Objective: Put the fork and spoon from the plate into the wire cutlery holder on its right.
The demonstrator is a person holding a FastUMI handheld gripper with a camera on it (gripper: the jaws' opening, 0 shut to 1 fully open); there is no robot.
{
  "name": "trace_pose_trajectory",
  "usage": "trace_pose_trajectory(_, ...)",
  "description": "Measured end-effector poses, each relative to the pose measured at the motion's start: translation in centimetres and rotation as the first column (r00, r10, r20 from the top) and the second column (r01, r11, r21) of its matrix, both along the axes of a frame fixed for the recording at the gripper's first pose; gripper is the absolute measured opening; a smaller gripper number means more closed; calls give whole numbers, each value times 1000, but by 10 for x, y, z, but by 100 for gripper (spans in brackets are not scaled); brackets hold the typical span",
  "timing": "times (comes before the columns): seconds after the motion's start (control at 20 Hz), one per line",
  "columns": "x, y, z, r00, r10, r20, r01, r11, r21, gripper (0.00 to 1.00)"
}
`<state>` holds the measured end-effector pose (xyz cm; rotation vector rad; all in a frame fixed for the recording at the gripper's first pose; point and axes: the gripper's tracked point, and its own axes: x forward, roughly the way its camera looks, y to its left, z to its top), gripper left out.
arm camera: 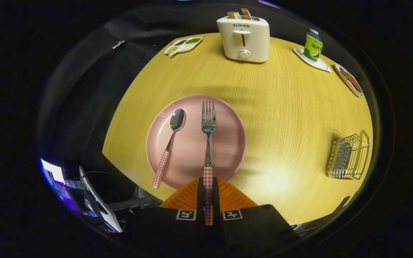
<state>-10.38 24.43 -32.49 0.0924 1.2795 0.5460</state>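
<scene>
The yellow wooden tabletop [281, 107] is mostly bare through its middle, with a wide stretch of open wood between the pink plate [228, 143] and the wire cutlery holder [350, 156]. The holder stands well apart from the plate, close to the tabletop's right edge; nothing can be made out inside it. Along the far edge stand a white toaster [244, 37] with two slices of bread up in its slots, a divided white dish [183, 45] with small portions at the far left corner, and a green bottle [313, 45] on a white tray toward the far right, with a food-filled dish [350, 79] beside that near the right edge.

The plate sits at the near edge and holds the spoon [170, 141] on its left and the fork [208, 143] on its right, both with checked red-and-white handles pointing toward the near edge. The gripper [208, 195] has its orange fingers [186, 197] drawn close together on either side of the fork's handle, which runs down the narrow gap between them; they appear to pinch it.
</scene>
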Motion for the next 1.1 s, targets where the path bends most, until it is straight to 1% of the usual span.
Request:
trace_pose_trajectory(0.15,5,-45,31,998,-9,57,9,1000,4,12)
trace_pose_trajectory(0.3,17,-97,50,995,-41,94,42,999,-15,12)
trace_pose_trajectory(0.45,27,-150,68,990,-111,92,113,993,-16,12)
trace_pose_trajectory(0.55,29,-189,72,989,-124,77,128,991,-50,12)
trace_pose_trajectory(0.7,24,-242,69,996,-88,23,90,987,-133,12)
trace_pose_trajectory(0.85,12,-274,60,995,-58,-78,43,982,-182,12)
trace_pose_trajectory(0.95,6,-285,53,987,-36,-156,4,980,-201,12)
trace_pose_trajectory(1.1,2,-299,37,958,4,-287,-78,966,-246,12)
